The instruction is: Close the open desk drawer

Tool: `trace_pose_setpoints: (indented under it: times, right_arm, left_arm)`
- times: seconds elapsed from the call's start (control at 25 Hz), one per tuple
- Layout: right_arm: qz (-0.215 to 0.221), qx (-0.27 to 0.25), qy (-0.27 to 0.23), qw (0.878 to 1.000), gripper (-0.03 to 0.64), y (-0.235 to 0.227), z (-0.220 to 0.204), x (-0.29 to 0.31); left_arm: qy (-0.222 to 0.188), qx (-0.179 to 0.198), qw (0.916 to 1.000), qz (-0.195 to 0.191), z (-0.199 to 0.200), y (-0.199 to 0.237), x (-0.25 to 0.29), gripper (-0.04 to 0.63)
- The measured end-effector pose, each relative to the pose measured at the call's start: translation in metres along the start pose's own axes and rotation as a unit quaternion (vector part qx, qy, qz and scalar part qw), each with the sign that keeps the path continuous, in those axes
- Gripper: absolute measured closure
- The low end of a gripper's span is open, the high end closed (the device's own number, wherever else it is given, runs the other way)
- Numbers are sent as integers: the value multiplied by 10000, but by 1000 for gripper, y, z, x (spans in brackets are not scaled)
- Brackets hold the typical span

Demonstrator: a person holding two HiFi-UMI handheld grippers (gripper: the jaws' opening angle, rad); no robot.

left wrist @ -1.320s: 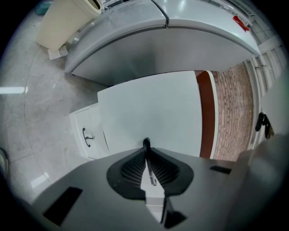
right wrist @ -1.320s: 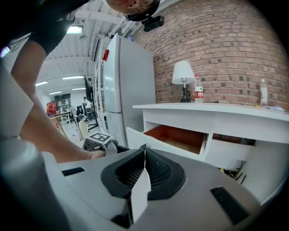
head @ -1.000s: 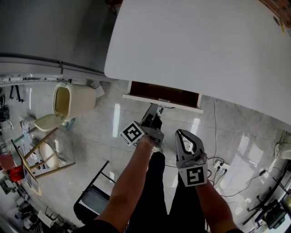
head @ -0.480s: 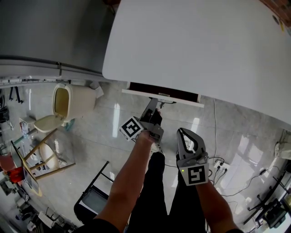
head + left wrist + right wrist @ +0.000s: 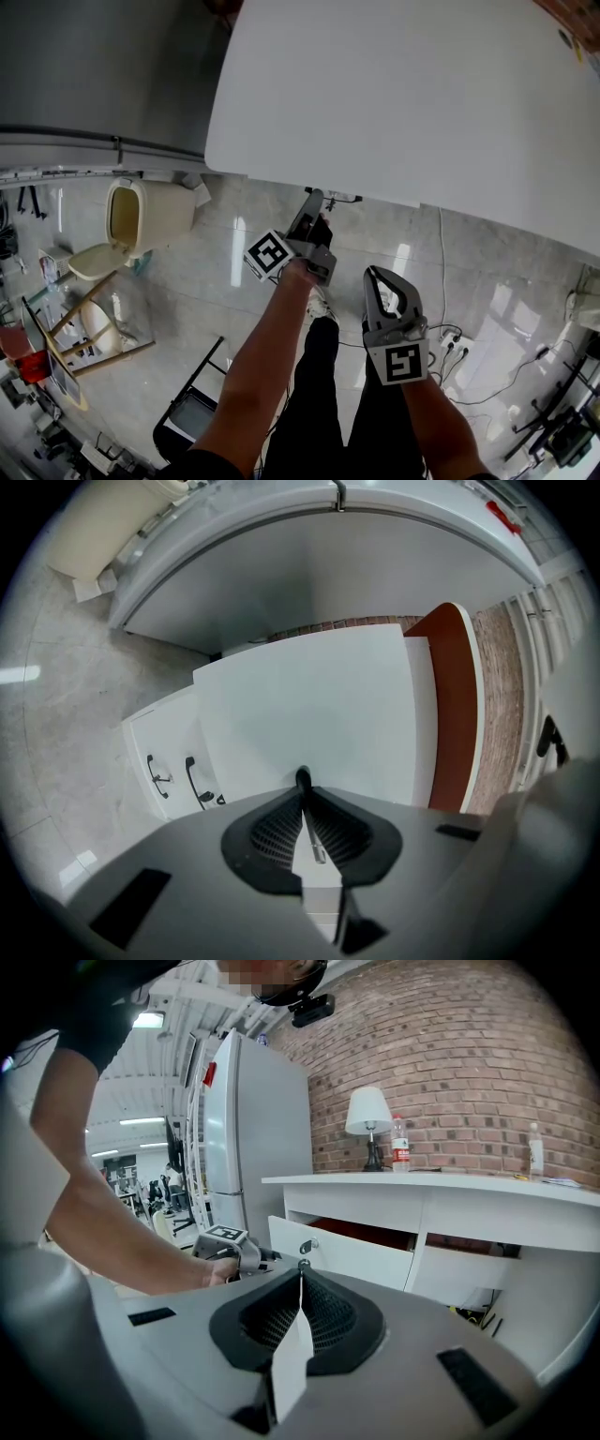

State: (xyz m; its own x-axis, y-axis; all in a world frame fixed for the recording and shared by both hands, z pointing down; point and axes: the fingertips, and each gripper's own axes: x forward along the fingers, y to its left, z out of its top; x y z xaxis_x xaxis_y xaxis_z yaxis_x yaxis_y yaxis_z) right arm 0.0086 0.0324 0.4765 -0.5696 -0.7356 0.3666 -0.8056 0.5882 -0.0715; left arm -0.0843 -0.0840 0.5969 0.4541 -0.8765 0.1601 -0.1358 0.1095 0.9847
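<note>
Drawer [image 5: 342, 1258] has slid back under the worktop's [image 5: 422, 94] front edge, with a slit left open. Left tongs [image 5: 313, 197], tips together and empty though just eased a hair wider, seem to push its front. Right tongs [image 5: 379, 277] hang closed, empty and unneeded.

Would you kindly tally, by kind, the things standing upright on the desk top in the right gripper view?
Lamp: 1
Bottles: 2
Total: 3
</note>
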Motion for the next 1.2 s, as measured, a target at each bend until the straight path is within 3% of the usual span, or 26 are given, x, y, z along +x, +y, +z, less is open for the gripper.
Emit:
trace_pose_setpoints:
  times: [0.16,0.68,1.2]
  right_arm:
    - [-54,147,50,9999,589,-3,-2,0]
    - [-141,231,90,9996,589,-16,-2,-3]
    - [-224,201,-44,9995,589,-19,1,-6]
  left_arm:
    - [59,257,9996,90,5,2,8,558]
    - [117,504,9987,-43,14,-10,40,555]
    - [12,462,9988,-130,17,-11,45,551]
